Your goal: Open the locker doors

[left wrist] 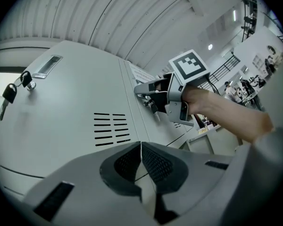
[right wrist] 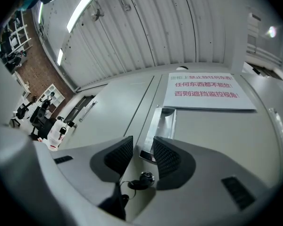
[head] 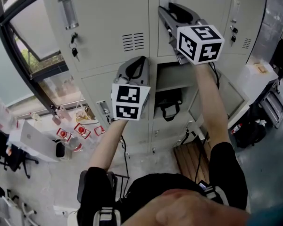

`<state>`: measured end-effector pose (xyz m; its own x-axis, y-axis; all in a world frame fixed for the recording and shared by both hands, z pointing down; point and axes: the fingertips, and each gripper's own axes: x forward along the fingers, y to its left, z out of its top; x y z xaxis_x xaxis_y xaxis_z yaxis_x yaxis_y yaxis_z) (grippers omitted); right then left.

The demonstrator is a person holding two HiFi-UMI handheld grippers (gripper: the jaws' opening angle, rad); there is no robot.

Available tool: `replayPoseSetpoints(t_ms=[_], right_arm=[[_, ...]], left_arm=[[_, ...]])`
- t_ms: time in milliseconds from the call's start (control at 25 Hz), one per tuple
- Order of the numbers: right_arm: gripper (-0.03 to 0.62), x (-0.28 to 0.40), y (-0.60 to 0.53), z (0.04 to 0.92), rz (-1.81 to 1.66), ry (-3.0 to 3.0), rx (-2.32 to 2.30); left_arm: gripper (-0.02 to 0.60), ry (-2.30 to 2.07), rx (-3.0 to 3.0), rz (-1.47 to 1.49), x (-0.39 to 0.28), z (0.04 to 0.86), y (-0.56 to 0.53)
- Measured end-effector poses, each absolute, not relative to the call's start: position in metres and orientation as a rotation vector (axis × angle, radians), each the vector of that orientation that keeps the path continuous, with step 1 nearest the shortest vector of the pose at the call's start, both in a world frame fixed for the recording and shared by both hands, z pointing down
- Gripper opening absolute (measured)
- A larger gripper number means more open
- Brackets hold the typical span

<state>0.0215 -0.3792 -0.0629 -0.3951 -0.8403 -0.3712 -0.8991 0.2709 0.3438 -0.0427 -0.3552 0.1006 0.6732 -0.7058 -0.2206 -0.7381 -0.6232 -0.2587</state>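
At the top grey metal locker door (right wrist: pixel 217 140), the right gripper's (right wrist: pixel 142 147) 2 jaws stand apart, straddling the lower end of its recessed steel handle (right wrist: pixel 164 121), above a keyed lock (right wrist: pixel 145 177). The left gripper (left wrist: pixel 141 147), jaws together and empty, faces a shut vented door (left wrist: pixel 61 126). Lower down, 1 compartment (head: pixel 172 79) stands open.

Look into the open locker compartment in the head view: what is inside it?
The open compartment holds a black bag with a carry loop, under a shelf. The person's right arm covers its right side; anything there is hidden.
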Motion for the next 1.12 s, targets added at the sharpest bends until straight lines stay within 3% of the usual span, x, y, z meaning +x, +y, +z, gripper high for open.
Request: replayPoseSetpoints(t_ms=[1120], right_arm=[[0.141, 0.044, -0.276, -0.065, 0.723, 2.467, -1.381]], left_arm=[[0.011, 0.945, -2.609, 0.140, 0.021, 0.093, -0.307]])
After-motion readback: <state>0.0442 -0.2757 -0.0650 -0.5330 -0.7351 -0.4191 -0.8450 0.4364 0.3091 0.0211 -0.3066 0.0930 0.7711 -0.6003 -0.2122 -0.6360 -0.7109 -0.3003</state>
